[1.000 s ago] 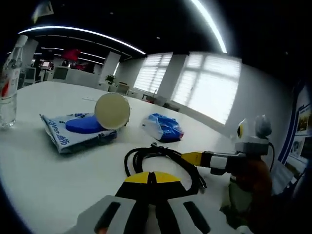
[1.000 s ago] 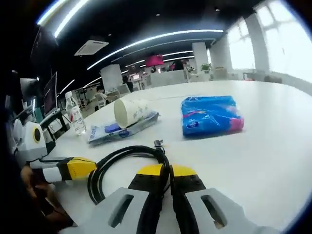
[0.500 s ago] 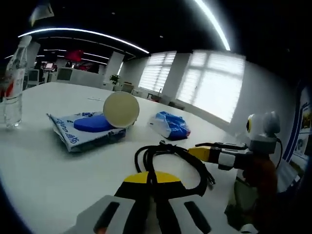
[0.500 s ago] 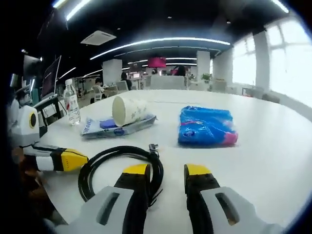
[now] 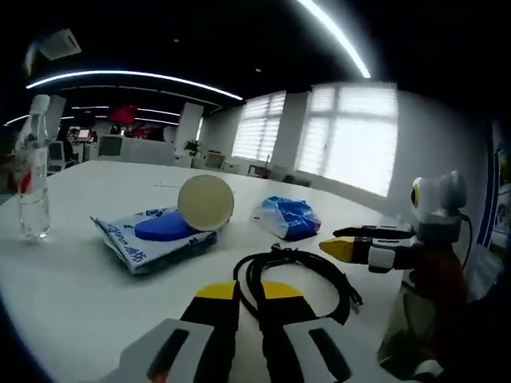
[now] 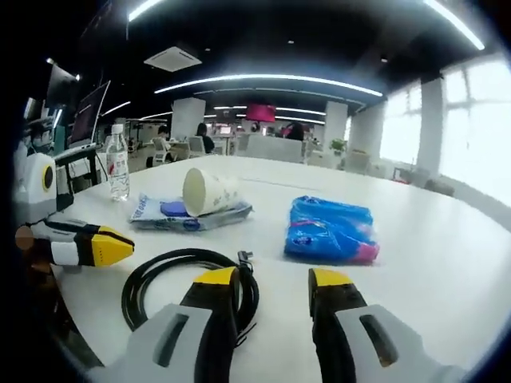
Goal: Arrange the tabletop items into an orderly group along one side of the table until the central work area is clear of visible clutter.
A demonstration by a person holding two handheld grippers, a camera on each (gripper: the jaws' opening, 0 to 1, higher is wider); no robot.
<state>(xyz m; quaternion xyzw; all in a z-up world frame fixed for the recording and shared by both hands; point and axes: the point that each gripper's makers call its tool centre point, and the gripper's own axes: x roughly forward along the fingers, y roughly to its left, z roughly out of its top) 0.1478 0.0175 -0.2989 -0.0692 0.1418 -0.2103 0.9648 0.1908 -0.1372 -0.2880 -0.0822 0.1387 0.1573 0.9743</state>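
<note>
A clear plastic water bottle stands upright toward the far left edge of the white table, well apart from the rest. Next comes a flat blue and white pouch with crinkly, shiny skin, and a paper cup lies tipped on its side on top of it, its round end facing the left gripper view. To the right of that sits a soft, puffy blue packet. Nearer, close to the table's near edge, a black cable lies coiled in a loose ring; it looks smooth and rubbery. The left gripper has its yellow-tipped jaws close together with a strand of the cable running up between them, but I cannot tell if they pinch it or just sit by it. The right gripper is let go, jaws wide apart and holding nothing (the cable ring lies just beside its left jaw, off to that side and not straight ahead). The coil is about as wide as it is long, so it has no real long way. The left gripper seems nearer to the cable, so it is probably the better one to drag it toward one side.
</note>
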